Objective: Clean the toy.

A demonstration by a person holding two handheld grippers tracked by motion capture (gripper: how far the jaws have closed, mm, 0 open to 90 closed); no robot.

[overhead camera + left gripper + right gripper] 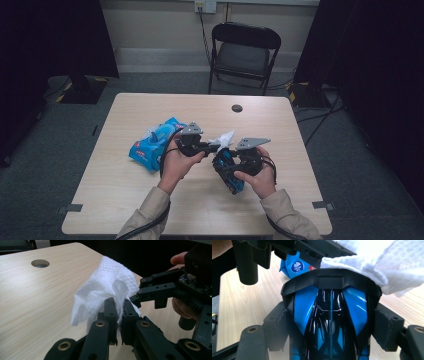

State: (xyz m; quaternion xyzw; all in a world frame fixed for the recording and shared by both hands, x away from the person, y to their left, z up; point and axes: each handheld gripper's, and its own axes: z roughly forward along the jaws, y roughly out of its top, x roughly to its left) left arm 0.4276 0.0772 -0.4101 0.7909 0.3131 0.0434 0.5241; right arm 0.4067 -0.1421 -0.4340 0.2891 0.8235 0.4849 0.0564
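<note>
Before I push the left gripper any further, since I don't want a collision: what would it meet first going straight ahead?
Probably the right gripper: it sits just past the white wipe pinched by the left gripper, with the blue toy car it holds. Depth is unclear.

We see 2 hands over a light wooden table (125,200). The left gripper (212,146) pinches a white wipe (223,138) against the blue and black toy car (229,172) clamped in the right gripper (231,169). A blue wipes packet (150,146) lies just left of them. 1 black folding chair (243,52) stands beyond the table.
</note>
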